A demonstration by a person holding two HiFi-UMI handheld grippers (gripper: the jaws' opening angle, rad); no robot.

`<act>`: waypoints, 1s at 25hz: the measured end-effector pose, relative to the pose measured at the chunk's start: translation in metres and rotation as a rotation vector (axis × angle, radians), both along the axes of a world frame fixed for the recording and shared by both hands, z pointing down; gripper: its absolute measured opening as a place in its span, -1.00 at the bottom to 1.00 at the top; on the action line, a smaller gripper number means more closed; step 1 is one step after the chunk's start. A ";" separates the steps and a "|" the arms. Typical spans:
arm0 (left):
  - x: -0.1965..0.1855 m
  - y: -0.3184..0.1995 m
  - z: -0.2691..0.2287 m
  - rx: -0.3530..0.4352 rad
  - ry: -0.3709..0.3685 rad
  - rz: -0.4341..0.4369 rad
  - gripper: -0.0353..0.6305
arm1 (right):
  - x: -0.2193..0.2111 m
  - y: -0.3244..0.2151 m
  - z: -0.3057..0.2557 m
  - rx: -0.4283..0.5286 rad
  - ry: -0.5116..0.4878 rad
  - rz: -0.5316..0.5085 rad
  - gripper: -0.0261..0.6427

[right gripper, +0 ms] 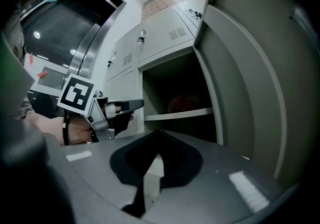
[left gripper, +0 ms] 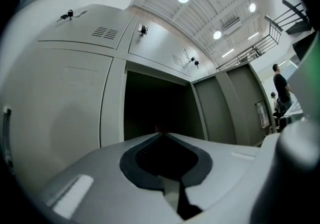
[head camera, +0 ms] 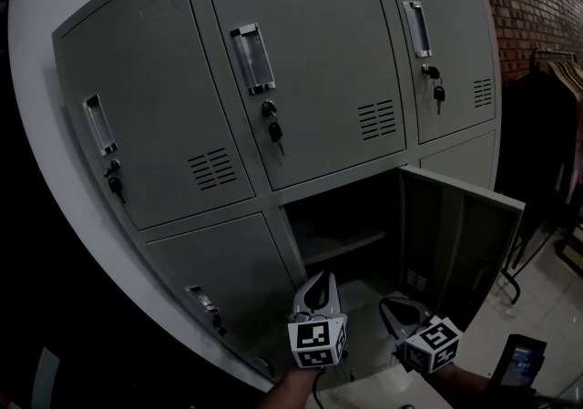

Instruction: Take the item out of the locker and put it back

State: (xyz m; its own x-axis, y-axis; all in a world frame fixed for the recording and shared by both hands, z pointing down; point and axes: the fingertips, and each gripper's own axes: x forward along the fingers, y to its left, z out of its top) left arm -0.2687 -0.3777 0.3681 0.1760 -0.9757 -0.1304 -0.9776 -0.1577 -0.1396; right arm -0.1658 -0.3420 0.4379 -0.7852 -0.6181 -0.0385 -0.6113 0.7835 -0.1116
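Left tool level, jaws together, empty, before open locker; right tool likewise closed

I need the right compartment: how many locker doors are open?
1. The bottom-middle locker door is swung open to the right, under the middle upper door. Every other door in view is shut; lockers outside the frame cannot be counted.
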 end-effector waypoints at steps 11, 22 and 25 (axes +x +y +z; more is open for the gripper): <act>0.005 0.059 0.052 -0.101 0.055 -0.017 -0.89 | 0.005 0.026 0.001 0.004 0.018 -0.039 -0.92; 0.072 0.153 0.087 -0.164 0.149 -0.128 -0.89 | 0.078 0.089 0.017 -0.018 0.019 -0.135 -0.92; 0.093 0.185 0.098 -0.182 0.164 -0.152 -0.89 | 0.101 0.114 0.027 -0.041 0.015 -0.152 -0.92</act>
State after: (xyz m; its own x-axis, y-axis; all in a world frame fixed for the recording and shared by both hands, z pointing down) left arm -0.1756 -0.1923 0.4663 0.0170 -0.9993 0.0345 -0.9991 -0.0156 0.0397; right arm -0.0647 -0.2282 0.4652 -0.8701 -0.4928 -0.0030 -0.4878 0.8622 -0.1368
